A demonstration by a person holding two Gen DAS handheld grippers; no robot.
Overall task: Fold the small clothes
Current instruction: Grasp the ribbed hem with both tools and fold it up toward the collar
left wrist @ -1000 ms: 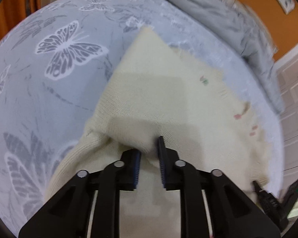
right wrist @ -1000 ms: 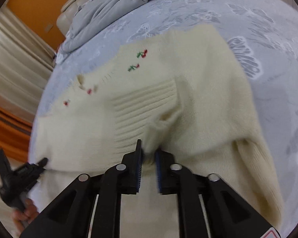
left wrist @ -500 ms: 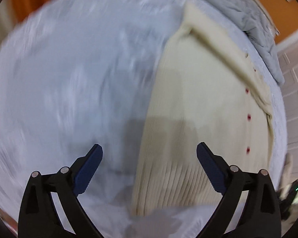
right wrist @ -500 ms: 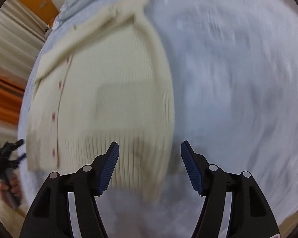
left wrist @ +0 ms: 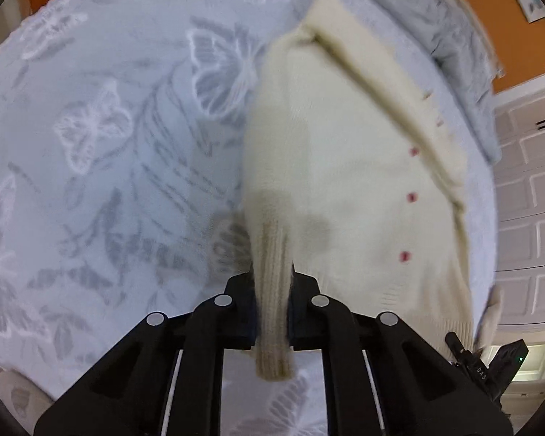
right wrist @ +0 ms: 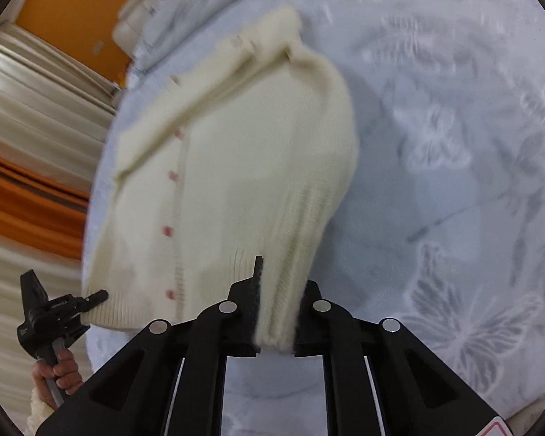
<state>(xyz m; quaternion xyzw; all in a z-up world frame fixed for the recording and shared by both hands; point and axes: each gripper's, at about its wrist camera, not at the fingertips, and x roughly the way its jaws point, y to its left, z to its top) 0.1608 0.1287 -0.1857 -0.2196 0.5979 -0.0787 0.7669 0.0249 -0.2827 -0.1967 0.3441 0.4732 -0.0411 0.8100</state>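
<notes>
A cream knit cardigan point(left wrist: 352, 167) with small red buttons lies on a pale blue bedspread point(left wrist: 109, 138) with butterfly print. My left gripper point(left wrist: 272, 287) is shut on the ribbed hem at the cardigan's left corner, which hangs down between the jaws. My right gripper point(right wrist: 278, 290) is shut on the ribbed hem at the cardigan's right corner point(right wrist: 287, 290). The cardigan point(right wrist: 243, 152) also fills the right wrist view, its collar end far from me. The left gripper also shows at the lower left of the right wrist view point(right wrist: 91, 296).
A grey quilt point(left wrist: 454, 36) is bunched at the far side of the bed. An orange wall point(left wrist: 519, 36) and white panelled doors point(left wrist: 527, 200) stand to the right. Cream and orange curtains point(right wrist: 29, 145) hang left in the right wrist view.
Both grippers let go of the folded cardigan, opened wide, moved to its ribbed hem and have closed on the two hem corners. The cardigan now lies buttons up.
</notes>
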